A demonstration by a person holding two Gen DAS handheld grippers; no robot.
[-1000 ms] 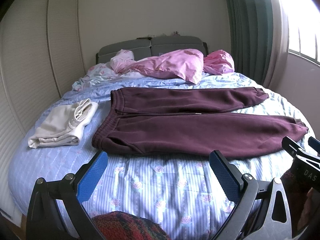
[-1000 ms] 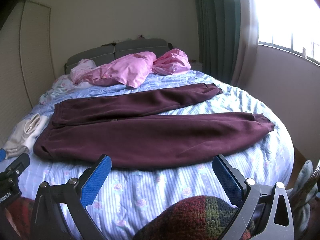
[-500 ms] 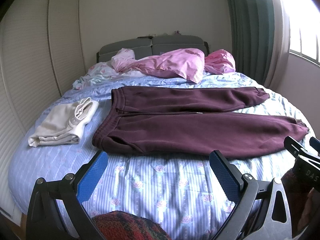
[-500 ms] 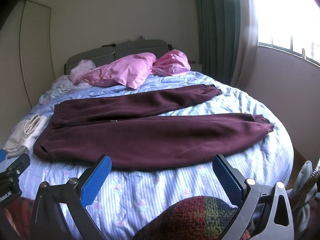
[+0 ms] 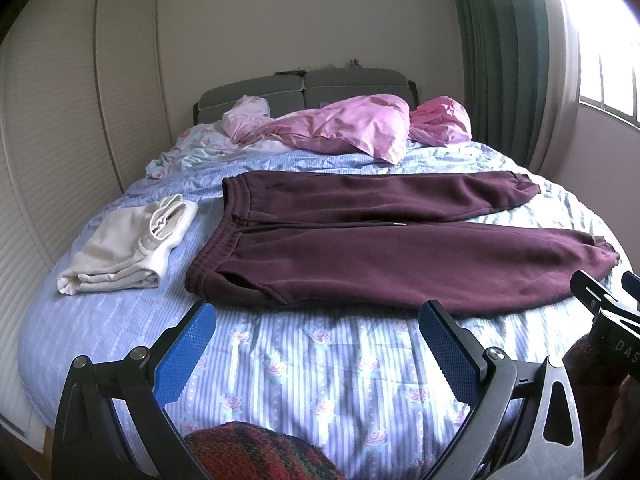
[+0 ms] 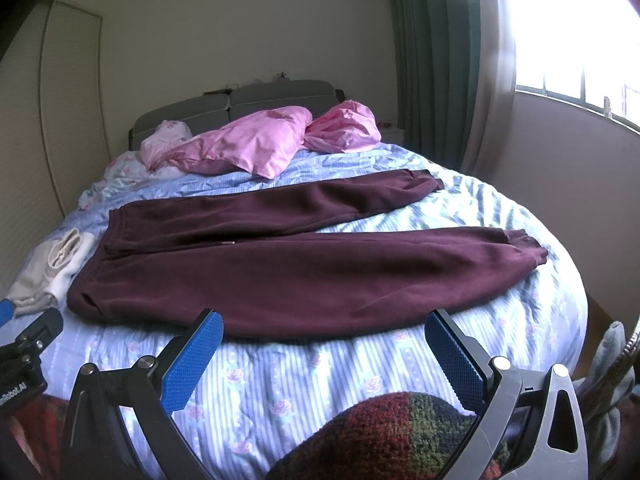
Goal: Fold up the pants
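pants [image 5: 384,248] flat on bed [image 5: 304,364] | both grippers' fingers [image 5: 448,344] apart

Left wrist: near bed [image 5: 280,360] foot, facing 12 o'clock toward headboard [image 5: 304,88].
Right wrist: alongside, same heading.
Shared: pants [image 5: 380,252], bed.

both the left gripper [image 5: 316,322] and the right gripper [image 6: 322,328] hover level with jaws spread wide, gripping nothing.
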